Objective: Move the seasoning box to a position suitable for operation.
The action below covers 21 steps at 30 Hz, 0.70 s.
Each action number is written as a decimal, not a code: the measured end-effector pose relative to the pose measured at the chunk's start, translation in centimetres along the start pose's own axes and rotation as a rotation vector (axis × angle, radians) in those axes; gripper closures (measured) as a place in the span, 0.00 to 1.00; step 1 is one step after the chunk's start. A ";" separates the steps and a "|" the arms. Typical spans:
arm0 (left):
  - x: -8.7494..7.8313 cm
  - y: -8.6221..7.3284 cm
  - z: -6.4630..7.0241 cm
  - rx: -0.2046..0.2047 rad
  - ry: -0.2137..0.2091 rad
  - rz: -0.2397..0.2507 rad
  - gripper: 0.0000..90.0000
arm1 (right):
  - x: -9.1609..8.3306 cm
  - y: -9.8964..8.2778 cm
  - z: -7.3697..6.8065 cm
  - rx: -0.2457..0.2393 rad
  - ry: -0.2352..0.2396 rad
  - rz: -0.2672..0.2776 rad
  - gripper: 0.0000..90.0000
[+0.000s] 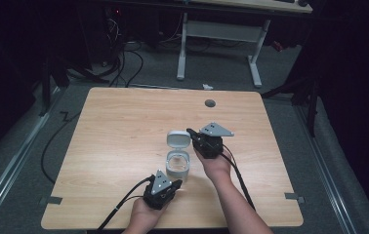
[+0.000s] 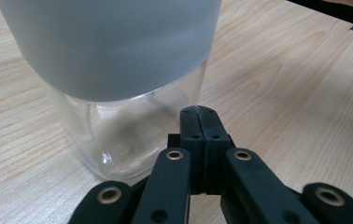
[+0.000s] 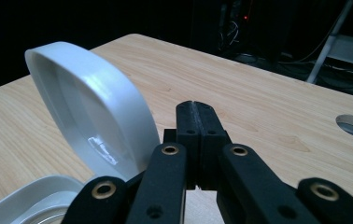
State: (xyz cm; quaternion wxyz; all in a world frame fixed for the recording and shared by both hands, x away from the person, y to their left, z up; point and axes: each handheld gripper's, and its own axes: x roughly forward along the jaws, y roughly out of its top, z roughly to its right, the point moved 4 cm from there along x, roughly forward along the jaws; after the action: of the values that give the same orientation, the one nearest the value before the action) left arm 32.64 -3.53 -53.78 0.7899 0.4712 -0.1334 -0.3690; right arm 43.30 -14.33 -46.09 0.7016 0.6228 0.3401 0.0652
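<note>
1. Pale wood-grain table (image 1: 124,146) carries a single container (image 1: 177,165), which stands near the middle, toward the near edge, between the two hands.
2. At the left, the left gripper (image 1: 176,185) sits low at the near side of the container, its jaws pressed together with nothing between them. In the left gripper view the closed tips rest just beside the clear lower wall of the jar body (image 2: 118,135), under its frosted grey collar (image 2: 114,46). Whether they actually touch the wall I cannot tell. I judge this placement as a brace, so the container does not slide or tip while the other hand works on its top.
3. In the middle, the container's hinged lid (image 1: 178,139) stands flipped up on the far side, leaving the mouth open toward the camera.
4. At the right, the right gripper (image 1: 191,132) is also closed on nothing. Its joined tips lie just beside the raised lid's right edge. In the right gripper view the white lid (image 3: 95,116) leans close against the left of the jaws, with the container rim (image 3: 30,196) below. I read this as closed jaws used as a pusher, to swing the lid on its hinge rather than pinch it.
5. Far right on the table, a round cable hole (image 1: 210,103) lies well apart from the work.
</note>
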 end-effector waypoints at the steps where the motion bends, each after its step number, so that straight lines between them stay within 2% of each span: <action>1: 0.0 0.0 0.0 0.001 0.000 -0.001 1.00 | -0.1 0.0 -0.1 0.003 0.005 0.006 1.00; 21: 0.0 0.0 0.0 0.007 0.000 0.001 1.00 | -3.1 -1.8 -2.5 -0.021 0.046 0.036 1.00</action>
State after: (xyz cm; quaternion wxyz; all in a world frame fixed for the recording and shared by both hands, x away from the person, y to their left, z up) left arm 32.62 -3.59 -53.81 0.7883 0.4740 -0.1351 -0.3682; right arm 38.92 -14.27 -46.49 0.6988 0.6197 0.3442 0.0956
